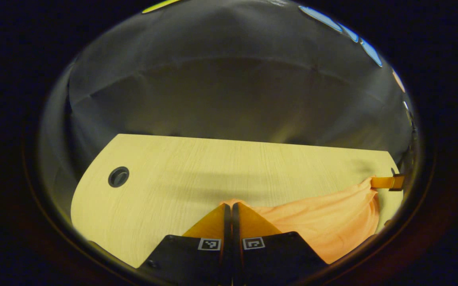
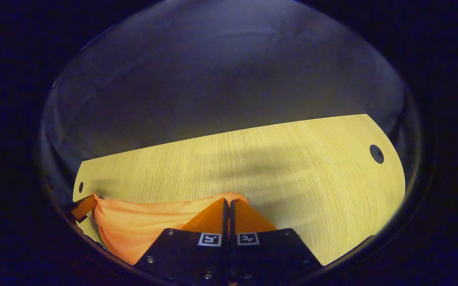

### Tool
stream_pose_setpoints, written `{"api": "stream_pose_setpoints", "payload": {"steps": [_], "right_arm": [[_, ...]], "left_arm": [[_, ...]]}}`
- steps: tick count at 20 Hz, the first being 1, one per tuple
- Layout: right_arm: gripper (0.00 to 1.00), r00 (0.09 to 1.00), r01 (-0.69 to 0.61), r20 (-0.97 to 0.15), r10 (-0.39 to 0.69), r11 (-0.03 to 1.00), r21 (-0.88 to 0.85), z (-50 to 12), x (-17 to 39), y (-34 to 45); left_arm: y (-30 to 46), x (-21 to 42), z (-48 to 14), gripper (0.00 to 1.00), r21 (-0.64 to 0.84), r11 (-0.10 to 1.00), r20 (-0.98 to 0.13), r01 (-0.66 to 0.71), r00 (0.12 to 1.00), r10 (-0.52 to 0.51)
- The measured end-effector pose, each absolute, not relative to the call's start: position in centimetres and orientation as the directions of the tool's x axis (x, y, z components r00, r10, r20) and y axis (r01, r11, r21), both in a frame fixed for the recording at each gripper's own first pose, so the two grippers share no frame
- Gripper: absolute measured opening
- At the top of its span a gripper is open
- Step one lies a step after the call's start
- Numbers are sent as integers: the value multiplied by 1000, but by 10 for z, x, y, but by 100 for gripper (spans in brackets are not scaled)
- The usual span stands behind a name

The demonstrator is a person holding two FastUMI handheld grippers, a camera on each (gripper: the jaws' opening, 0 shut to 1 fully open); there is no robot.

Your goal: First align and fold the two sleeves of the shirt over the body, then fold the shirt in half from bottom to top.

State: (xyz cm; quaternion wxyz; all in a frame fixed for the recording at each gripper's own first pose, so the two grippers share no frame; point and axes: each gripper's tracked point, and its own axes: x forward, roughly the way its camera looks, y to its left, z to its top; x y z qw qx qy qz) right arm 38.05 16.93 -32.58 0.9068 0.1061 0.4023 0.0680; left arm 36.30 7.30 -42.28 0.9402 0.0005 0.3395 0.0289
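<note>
The left hand-held gripper (image 1: pixel 229 206) has its two fingers pressed together with hardly a slit between them, and a lip of the orange shirt (image 1: pixel 324 222) peeks out right at their tips, so it appears to be clenched on the cloth's edge. In the right gripper view the right hand-held gripper (image 2: pixel 228 202) stands the same way, fingers closed and a curl of fabric showing at the tips, so it too seems to be pinching the shirt. Between the two grips the cloth hangs in a shallow sagging swag, lifted above the desk (image 1: pixel 165 174) and running off toward the other gripper, seen far to the side in each view. From the way it droops and gathers into soft long folds, the shirt looks light, limp and thin, with a matte knit surface; it should not slip much, but it will likely stretch and wrinkle if pulled unevenly. The sensible hold is at the corners or along the edge, both sides kept level so the fold lands straight. Which edge of the garment is held cannot be told from here. The desk is pale wood-grain laminate with rounded corners and a round dark cable hole (image 1: pixel 118 176) near one end; dark cloth hangs behind it.
</note>
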Motion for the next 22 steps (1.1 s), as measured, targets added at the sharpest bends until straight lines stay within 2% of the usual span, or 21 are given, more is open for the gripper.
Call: {"api": "stream_pose_setpoints", "payload": {"steps": [4, 5, 8, 9, 10, 11, 12, 15, 22], "right_arm": [[7, 668, -51, -714, 209, 970, 237, -324, 379, 169], [13, 667, -54, -714, 216, 969, 242, -327, 377, 169], [45, 669, -67, -704, 238, 963, 262, -326, 371, 172], [74, 674, -66, -701, 234, 964, 258, -323, 369, 173], [81, 682, -74, -692, 238, 963, 259, -320, 368, 178], [93, 697, -79, -680, 227, 967, 242, -314, 371, 179], [98, 712, -86, -668, 214, 972, 220, -310, 369, 176], [98, 761, -99, -625, 175, 983, 155, -292, 372, 173], [98, 792, -123, -575, 205, 976, 179, -285, 372, 176]], "left_arm": [[60, 368, -419, 11, -16, 999, -625, -36, 781, 18], [57, 369, -418, 28, -23, 999, -622, -28, 783, 8], [56, 370, -406, 78, -1, 1000, -608, -29, 794, 23], [54, 371, -401, 95, 8, 1000, -601, -29, 799, 28], [54, 370, -396, 96, 14, 999, -591, -30, 806, 32], [53, 371, -392, 96, 17, 999, -579, -29, 814, 34], [52, 373, -385, 96, 22, 999, -568, -28, 822, 36], [44, 371, -361, 96, 48, 999, -547, -19, 836, 42], [23, 348, -277, 96, 28, 1000, -464, 6, 886, 8]]}}
